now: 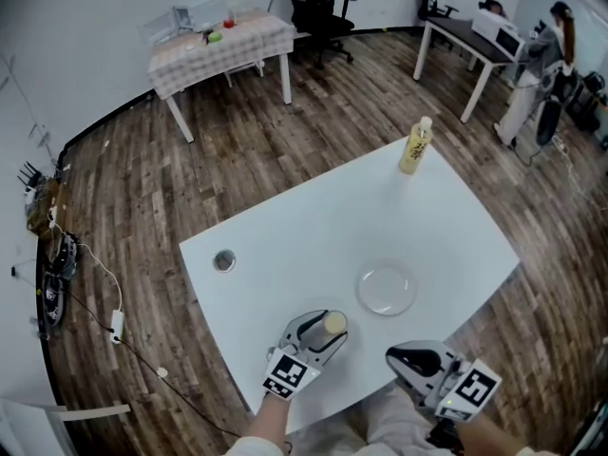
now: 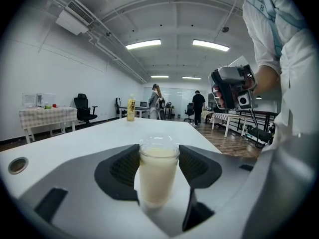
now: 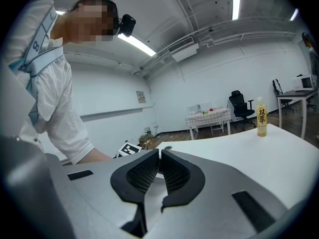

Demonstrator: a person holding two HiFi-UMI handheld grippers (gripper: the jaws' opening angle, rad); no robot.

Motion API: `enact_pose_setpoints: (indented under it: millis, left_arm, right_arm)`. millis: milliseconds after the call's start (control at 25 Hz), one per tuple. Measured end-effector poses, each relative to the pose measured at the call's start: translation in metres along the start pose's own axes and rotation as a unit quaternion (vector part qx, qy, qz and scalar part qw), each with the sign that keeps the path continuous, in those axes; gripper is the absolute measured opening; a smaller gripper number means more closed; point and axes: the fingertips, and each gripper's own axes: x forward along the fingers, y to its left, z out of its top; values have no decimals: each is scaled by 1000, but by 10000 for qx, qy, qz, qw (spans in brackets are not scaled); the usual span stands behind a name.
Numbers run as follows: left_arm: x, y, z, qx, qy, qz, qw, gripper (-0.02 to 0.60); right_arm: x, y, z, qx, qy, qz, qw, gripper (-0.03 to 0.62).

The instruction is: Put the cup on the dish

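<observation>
A clear cup (image 1: 334,323) of milky drink stands on the white table (image 1: 313,217) near its front edge, to the left of and nearer than the clear round dish (image 1: 387,288). My left gripper (image 1: 323,329) has the cup (image 2: 158,176) between its jaws, and both black pads (image 2: 124,166) touch its sides. The cup is upright with its base on the table. My right gripper (image 1: 399,357) hovers at the front edge below the dish; its pads (image 3: 144,173) meet with nothing between them. The right gripper (image 2: 230,88) also shows raised in the left gripper view.
A yellow bottle (image 1: 415,146) stands at the table's far right corner. A round cable hole (image 1: 224,260) sits near the left edge. Farther off are a checked-cloth table (image 1: 223,41), an office chair (image 1: 318,8) and a desk (image 1: 465,41).
</observation>
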Motion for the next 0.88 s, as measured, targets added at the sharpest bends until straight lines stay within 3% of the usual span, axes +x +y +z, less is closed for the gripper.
enact_pose_setpoints:
  millis: [400, 880]
  left_arm:
    - [23, -23, 34, -52, -391, -405, 9984, 244]
    - [62, -41, 66, 80, -503, -904, 9946, 244]
  right_arm:
    - [-15, -28, -3, 20, -88, -331, 9994, 34]
    - [-37, -57, 1, 134, -202, -714, 9971, 34]
